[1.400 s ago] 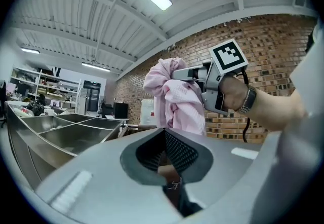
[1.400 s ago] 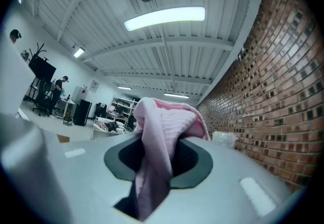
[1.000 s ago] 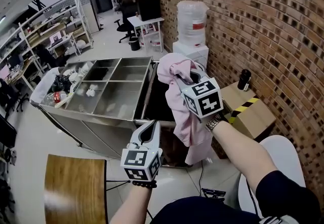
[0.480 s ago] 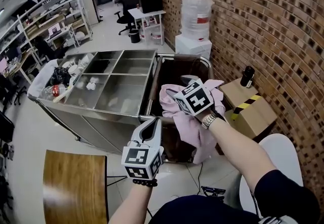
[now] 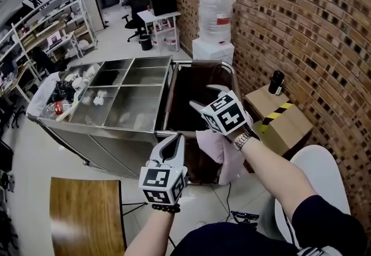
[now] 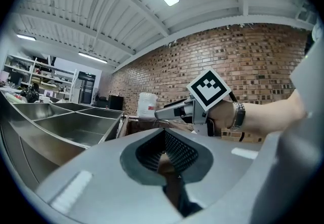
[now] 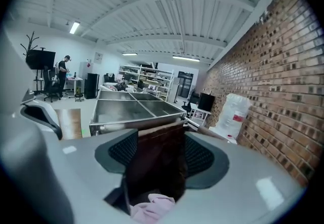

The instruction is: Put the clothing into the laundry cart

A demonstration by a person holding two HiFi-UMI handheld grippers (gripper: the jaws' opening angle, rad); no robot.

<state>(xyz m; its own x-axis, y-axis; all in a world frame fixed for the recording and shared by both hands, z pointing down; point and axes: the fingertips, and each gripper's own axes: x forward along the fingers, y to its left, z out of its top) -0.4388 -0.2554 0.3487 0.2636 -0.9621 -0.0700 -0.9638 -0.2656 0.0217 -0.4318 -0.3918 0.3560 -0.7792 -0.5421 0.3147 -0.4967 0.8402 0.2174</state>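
The pink garment (image 5: 215,147) drapes over the laundry cart (image 5: 197,63)'s near rim, right under the right gripper (image 5: 206,97), whose half-open jaws are closing with a fold loose low between them, while the left gripper (image 5: 173,142) hangs shut, farther off.

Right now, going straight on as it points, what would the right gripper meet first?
Likely the dark brown laundry cart's far wall, though depth is unclear. The right gripper's jaws are closing, nothing pressed between them.

Pink clothing (image 5: 215,149) hangs at laundry cart (image 5: 184,94) near edge.
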